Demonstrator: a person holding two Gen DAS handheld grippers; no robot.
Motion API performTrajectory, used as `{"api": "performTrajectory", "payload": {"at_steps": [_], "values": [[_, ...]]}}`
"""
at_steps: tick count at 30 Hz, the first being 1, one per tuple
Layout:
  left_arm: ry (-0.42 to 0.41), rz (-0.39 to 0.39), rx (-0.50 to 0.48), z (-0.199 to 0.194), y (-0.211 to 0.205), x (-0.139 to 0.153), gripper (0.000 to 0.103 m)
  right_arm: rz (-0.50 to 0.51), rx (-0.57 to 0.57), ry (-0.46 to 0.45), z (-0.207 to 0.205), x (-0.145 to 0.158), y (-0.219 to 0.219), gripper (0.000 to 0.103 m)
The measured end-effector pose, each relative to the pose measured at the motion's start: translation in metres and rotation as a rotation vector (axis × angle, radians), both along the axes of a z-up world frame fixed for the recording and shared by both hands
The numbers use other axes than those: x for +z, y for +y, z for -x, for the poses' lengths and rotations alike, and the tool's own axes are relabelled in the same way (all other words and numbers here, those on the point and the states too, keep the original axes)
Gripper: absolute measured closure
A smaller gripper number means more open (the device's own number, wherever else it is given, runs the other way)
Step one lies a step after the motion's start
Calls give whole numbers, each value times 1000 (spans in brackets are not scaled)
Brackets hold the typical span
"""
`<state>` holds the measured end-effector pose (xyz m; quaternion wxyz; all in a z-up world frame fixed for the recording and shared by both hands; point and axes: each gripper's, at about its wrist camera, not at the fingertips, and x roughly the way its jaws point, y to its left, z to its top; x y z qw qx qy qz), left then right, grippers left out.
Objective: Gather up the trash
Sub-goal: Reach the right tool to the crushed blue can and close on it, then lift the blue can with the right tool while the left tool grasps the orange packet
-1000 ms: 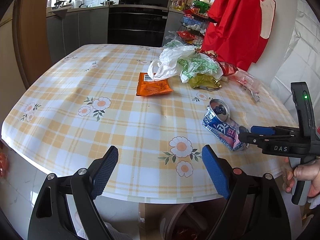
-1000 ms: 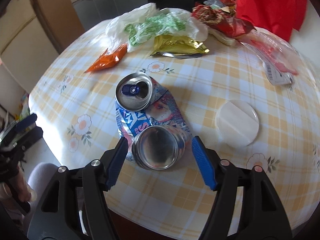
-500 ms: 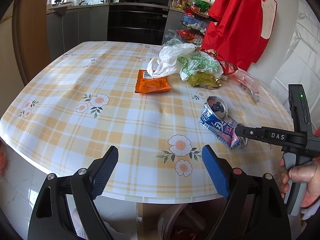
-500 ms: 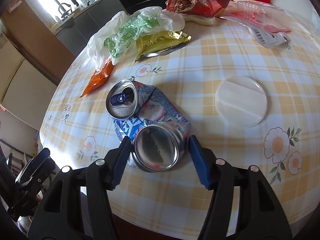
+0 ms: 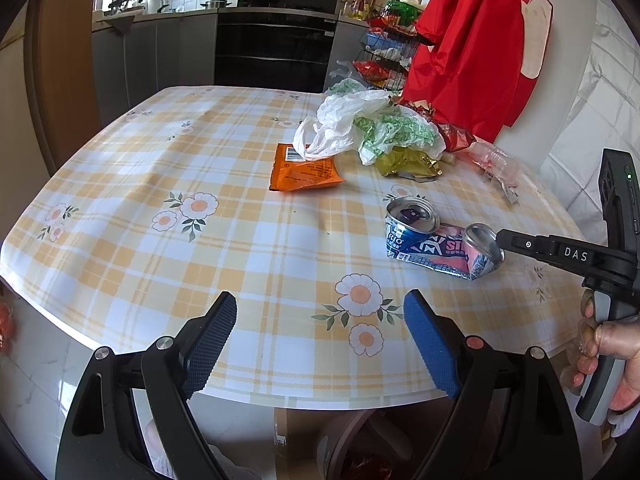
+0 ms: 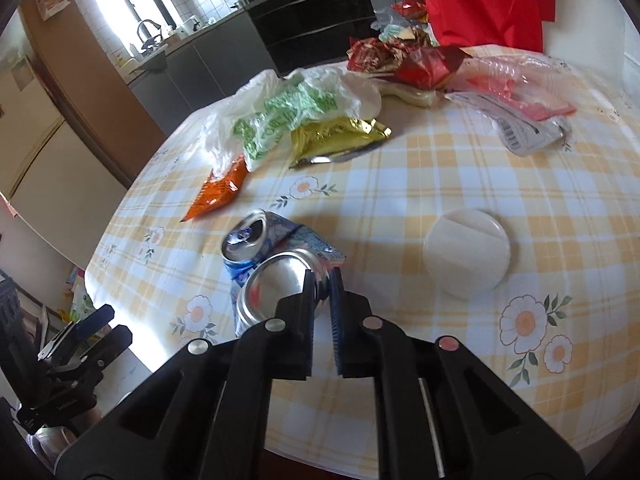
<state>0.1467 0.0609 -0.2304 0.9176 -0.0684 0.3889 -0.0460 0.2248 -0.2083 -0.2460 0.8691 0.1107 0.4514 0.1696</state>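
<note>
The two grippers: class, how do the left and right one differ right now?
The left gripper has its fingers wide apart; the right gripper is closed. The left holds nothing and sits at the table's near edge; the right pinches the bottom rim of the crushed can on the table. Both have black arms and blue finger pads.

A round table with a yellow-and-white checked, flower-printed oilcloth (image 5: 224,184) fills the frame's middle. A red fabric garment (image 5: 476,52) hangs at upper right. A black built-in oven (image 5: 276,52) stands top centre, and grey kitchen cabinets (image 5: 160,52) sit upper left.
</note>
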Motion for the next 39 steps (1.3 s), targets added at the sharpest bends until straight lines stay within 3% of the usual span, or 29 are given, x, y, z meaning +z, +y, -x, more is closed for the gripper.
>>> {"api": "performTrajectory", "payload": {"at_steps": [10, 14, 16, 19, 20, 26, 30, 32, 39], "values": [[15, 26, 0, -7, 7, 1, 19, 56, -9, -123, 5, 32, -7, 98], [12, 44, -5, -22, 14, 6, 19, 60, 11, -68, -1, 25, -9, 98], [13, 49, -4, -32, 17, 9, 19, 88, 51, -43, -2, 17, -1, 81], [5, 45, 11, -44, 22, 13, 19, 128, 153, -22, -1, 4, 24, 66], [2, 42, 16, -47, 24, 13, 19, 156, 184, -22, -1, 0, 33, 52], [5, 41, 41, -55, 33, 11, 19, 210, 271, -30, -13, -17, 79, 26], [23, 47, 64, -58, 43, 4, 19, 252, 259, 2, -25, -34, 94, 25], [33, 49, 65, -62, 47, 2, 20, 263, 248, -23, -25, -34, 94, 39], [71, 32, 29, -87, 43, -4, 20, 194, 224, -87, -20, -16, 75, 40]]}}
